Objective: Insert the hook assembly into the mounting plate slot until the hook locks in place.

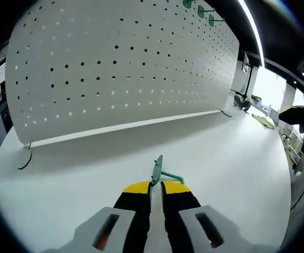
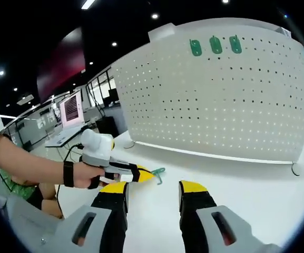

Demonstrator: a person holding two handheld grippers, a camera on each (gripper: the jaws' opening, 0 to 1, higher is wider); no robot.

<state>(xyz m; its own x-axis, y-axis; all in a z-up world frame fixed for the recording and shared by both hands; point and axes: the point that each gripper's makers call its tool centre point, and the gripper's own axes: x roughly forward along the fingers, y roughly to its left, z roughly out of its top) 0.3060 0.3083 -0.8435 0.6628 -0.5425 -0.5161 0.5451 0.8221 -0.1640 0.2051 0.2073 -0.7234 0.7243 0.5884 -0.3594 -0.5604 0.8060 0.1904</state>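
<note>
Hook (image 1: 159, 172) clamped in left tool (image 1: 156, 185) tips

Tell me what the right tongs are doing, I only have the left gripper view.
Observer: The right tongs are open, holding nothing, over the white table.
Operator: Where are they relative to my left tongs?
Observer: In the right gripper view, your left tongs sit ahead and to the left, with the green hook at their tip.
Operator: Anything beside the board?
Observer: A lit monitor stands on a desk left of the pegboard.
</note>
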